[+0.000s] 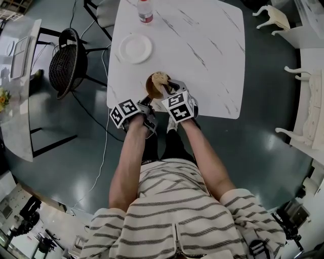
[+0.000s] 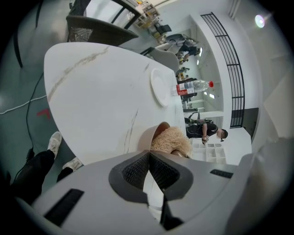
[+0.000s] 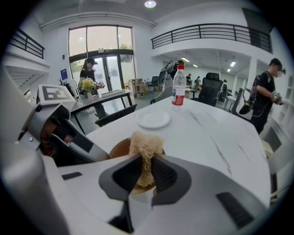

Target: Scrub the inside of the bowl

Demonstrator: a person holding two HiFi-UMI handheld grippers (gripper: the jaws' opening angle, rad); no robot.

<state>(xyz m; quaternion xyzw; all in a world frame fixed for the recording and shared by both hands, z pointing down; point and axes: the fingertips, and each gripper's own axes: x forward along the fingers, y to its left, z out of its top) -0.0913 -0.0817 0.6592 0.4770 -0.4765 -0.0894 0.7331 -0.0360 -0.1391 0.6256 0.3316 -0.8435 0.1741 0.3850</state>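
Note:
A brown bowl stands near the front edge of the white marble table. A beige fibrous scrubber sits in its mouth. My right gripper is shut on the scrubber, and its pads pinch the lower fibres over the bowl. My left gripper is at the bowl's near left side. Its jaws are closed at the tips right against the bowl's wall, and the scrubber shows past them. The bowl's inside is mostly hidden.
A white plate lies beyond the bowl, and a water bottle stands at the far edge. A black wicker chair is left of the table. The table's front edge runs just under my grippers. People stand in the background.

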